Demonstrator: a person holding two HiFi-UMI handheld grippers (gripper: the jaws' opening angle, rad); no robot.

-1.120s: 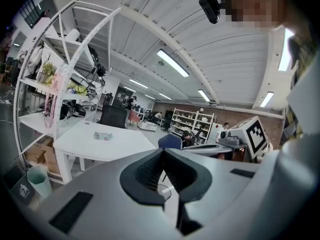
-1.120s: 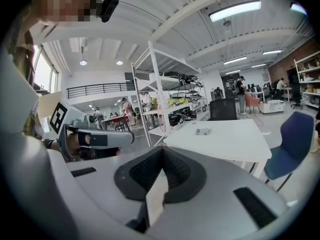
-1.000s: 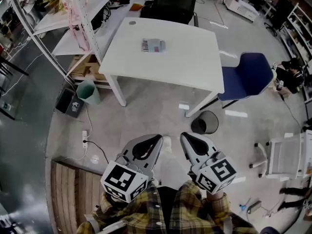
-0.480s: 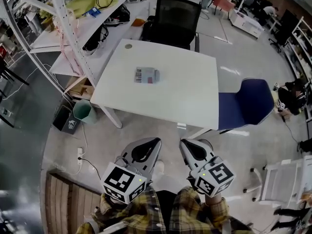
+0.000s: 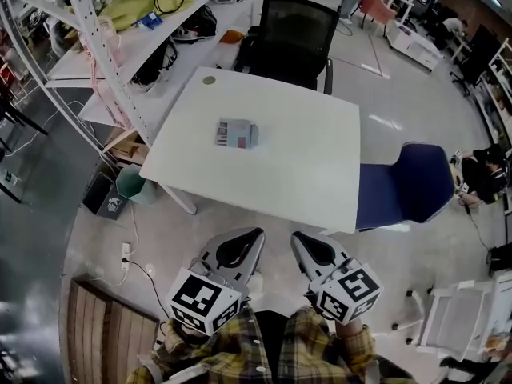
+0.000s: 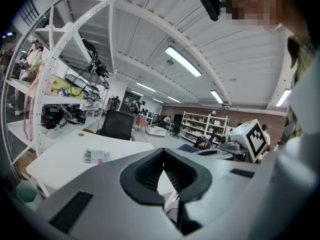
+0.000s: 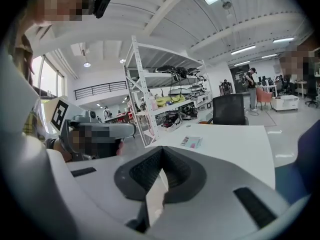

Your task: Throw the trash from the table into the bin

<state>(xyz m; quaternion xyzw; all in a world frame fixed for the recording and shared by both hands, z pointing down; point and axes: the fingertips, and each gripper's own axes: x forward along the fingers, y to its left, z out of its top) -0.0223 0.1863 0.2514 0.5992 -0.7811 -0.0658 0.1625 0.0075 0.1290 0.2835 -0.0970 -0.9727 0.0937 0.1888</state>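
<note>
The trash, a small flat printed packet (image 5: 237,133), lies on the white table (image 5: 304,174), left of the table's middle. It also shows in the left gripper view as the packet (image 6: 95,156) and in the right gripper view as the packet (image 7: 191,142). Both grippers are held side by side in front of the person's plaid shirt, short of the table's near edge. My left gripper (image 5: 254,235) (image 6: 164,152) has its jaws together and holds nothing. The right gripper (image 5: 297,238) (image 7: 161,152) is shut and empty too. A small green bin (image 5: 130,184) stands on the floor by the table's left leg.
A black office chair (image 5: 292,30) stands at the table's far side and a blue chair (image 5: 404,186) at its right. White metal shelving (image 5: 104,46) with clutter runs along the left. A small round disc (image 5: 209,79) sits at the table's far left corner. A power strip (image 5: 125,252) lies on the floor.
The person and both grippers have come closer to the table, which now fills more of the head view. The black bin seen on the floor by the table's near right leg is out of sight.
</note>
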